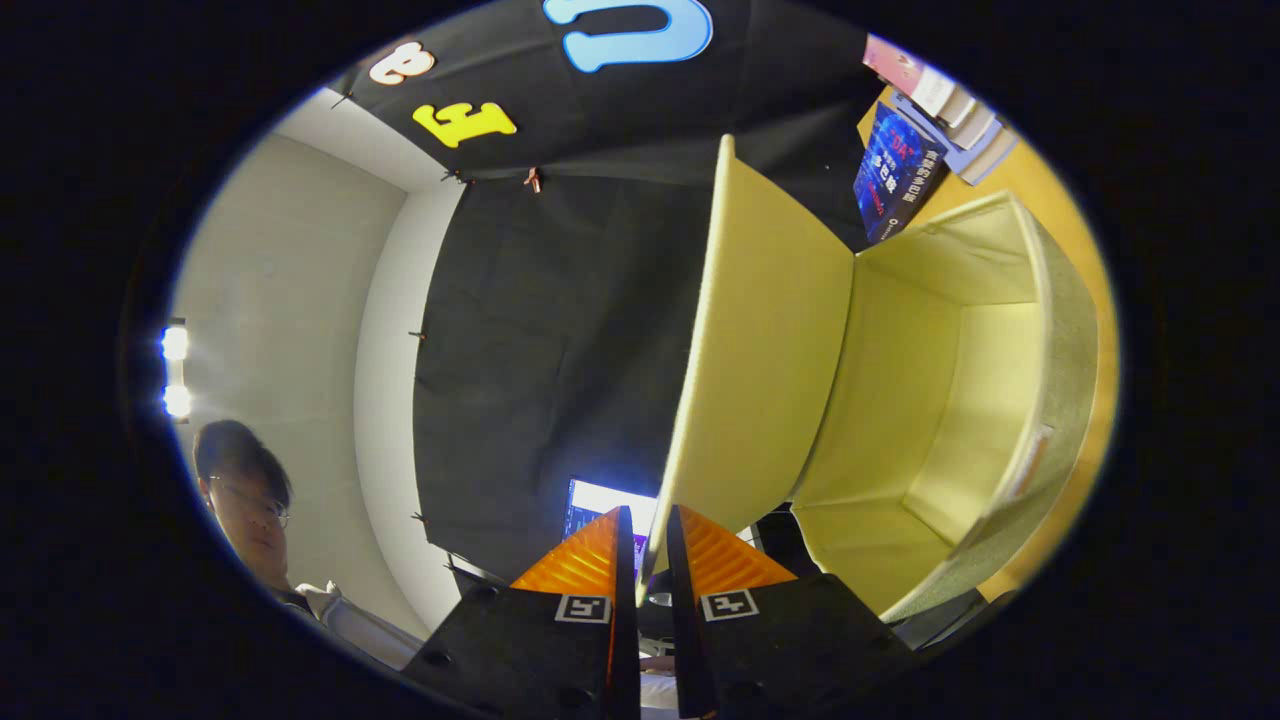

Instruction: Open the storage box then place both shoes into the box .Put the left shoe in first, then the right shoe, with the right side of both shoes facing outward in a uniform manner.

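Step in hand: opening the storage box (960, 400); judged near the end of that step, shoes not yet dealt with.
Gripper (650, 530): jaws drawn nearly together, with the thin edge of the lid (760, 340) running into the narrow gap between the tips. Both fingers appear to press on that edge.
Lid: pale yellow flap, swung away from the box mouth and standing edge-on just ahead of the fingers; it remains joined to the box along its far side.
Storage box: pale fabric box just beyond the lid, mouth turned toward the camera, interior visible and holding nothing.
Support: box rests against a wooden table (1085, 290) surface; books (940, 100) lie near its far end.
Surroundings: a person (245, 500) stands beside the booth; a lit screen (600, 500) sits beyond the fingers.
Risk 1: the hold is on a thin edge only; a twist of the wrist could let the flap slip free and fall shut over the mouth.
Risk 2: the flap looks soft; released here it may sag back and block the left shoe.
Risk 3: pulling further could drag or tip the light box across the table.
Shoes: position cannot be told.
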A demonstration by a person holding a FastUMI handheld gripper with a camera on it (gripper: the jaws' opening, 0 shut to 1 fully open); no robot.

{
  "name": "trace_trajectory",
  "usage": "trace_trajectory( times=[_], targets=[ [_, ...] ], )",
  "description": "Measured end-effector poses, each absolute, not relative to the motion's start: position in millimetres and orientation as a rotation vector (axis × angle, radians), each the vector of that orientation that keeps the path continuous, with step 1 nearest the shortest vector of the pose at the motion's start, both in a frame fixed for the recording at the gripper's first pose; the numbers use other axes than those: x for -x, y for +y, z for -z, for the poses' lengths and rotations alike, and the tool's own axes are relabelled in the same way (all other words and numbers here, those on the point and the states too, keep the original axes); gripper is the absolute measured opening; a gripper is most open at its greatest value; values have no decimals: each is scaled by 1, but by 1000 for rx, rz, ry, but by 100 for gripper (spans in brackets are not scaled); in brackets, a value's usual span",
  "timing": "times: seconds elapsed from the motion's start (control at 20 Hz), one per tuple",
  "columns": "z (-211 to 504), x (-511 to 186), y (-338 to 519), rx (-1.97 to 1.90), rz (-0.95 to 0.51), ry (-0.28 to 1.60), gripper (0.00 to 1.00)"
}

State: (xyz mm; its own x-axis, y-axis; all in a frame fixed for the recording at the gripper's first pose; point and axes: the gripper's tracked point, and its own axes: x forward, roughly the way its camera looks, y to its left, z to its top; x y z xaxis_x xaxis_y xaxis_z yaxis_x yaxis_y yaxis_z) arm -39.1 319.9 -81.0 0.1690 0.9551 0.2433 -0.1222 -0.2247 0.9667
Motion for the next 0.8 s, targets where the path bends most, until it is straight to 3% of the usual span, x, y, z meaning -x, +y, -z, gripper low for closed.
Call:
trace_trajectory(
  times=[0.25, 0.35, 0.8],
  targets=[
    [67, 11, 371, -1480, -1166, 971, 18],
    [66, -10, 383, -1487, -1094, 966, 8],
    [45, -29, 480, -1341, -1037, 1006, 10]
  ],
)
